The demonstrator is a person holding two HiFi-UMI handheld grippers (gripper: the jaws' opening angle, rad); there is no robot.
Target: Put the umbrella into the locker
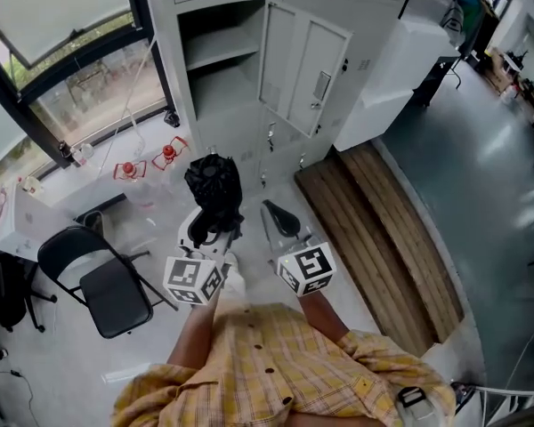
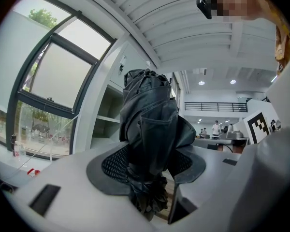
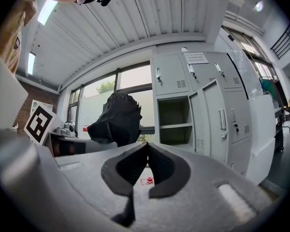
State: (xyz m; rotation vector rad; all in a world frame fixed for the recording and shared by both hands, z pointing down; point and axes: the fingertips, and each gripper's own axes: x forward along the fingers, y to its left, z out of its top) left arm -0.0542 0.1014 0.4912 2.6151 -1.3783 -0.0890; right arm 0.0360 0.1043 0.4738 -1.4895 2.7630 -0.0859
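Two grippers: the left gripper (image 1: 212, 225) and the right gripper (image 1: 270, 208) are held side by side in front of the person's checked shirt (image 1: 276, 363). Both point level toward the locker (image 1: 215, 114).
Left jaws: part closed, with the pads pressed on the folded black umbrella (image 1: 214, 183) low on its bundle. Most of the bundle stands up above the jaws and a short end hangs below them.
Right jaws: brought together with the tips touching and nothing between them. They are just right of the umbrella and apart from it.
Umbrella's place: in the air over the floor, carried by the left gripper alone and well short of the locker.
Floor: a folding chair (image 1: 116, 296) is at the near left and a wooden platform (image 1: 383, 229) runs along the right. The small red items by the window are too small to name.
Locker: far centre. Its door (image 1: 303, 69) is swung open to the right, and the compartment and its shelf (image 1: 218, 52) look bare.
Done: the umbrella is folded and gripped, and the door is open.
Left: carry the umbrella across the gap, set it inside the open compartment and let go.
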